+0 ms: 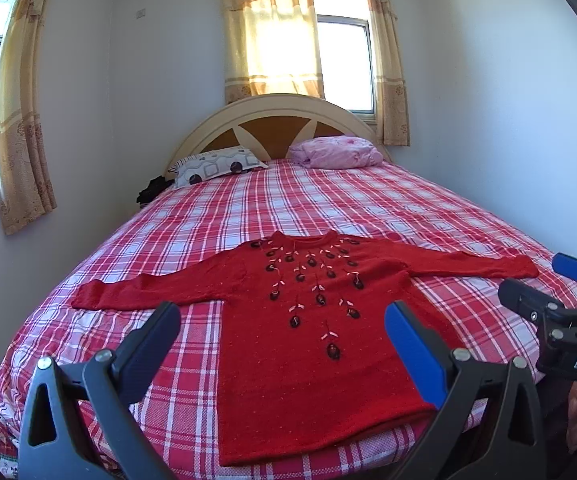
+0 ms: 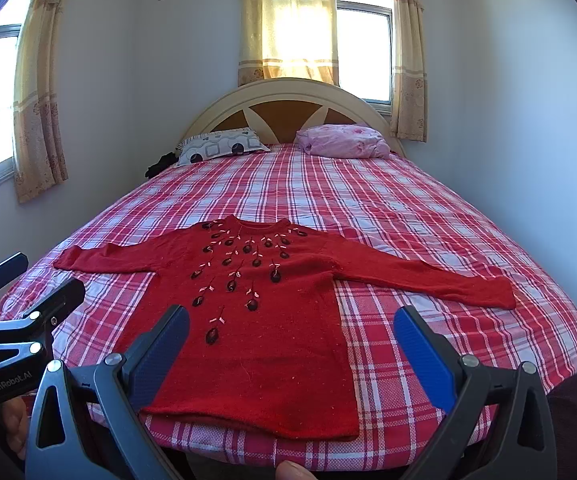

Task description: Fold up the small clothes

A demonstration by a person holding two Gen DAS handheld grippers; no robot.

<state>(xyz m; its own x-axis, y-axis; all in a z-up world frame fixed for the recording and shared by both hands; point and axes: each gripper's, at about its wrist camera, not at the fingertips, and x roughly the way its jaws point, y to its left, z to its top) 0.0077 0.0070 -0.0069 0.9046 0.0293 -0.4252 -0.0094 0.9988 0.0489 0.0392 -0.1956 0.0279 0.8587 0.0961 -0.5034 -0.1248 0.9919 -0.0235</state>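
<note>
A small red knitted sweater (image 1: 308, 320) (image 2: 264, 312) with dark embroidered flowers lies flat, front up, near the foot of the bed, both sleeves spread sideways. My left gripper (image 1: 284, 324) hovers open above its hem, nothing between the fingers. My right gripper (image 2: 292, 328) is also open, held over the hem's right half, touching nothing. Each gripper shows in the other's view: the right gripper (image 1: 544, 280) at the right edge, the left gripper (image 2: 32, 276) at the left edge. The left sleeve cuff (image 1: 88, 296) and right sleeve cuff (image 2: 496, 292) rest on the bedspread.
The bed has a red and white checked spread (image 1: 328, 200). A patterned pillow (image 1: 216, 164) and a pink pillow (image 1: 336, 152) lie by the arched headboard (image 1: 280, 120). Dark cloth (image 1: 152, 190) sits at the bed's far left. Curtained windows stand behind and to the left.
</note>
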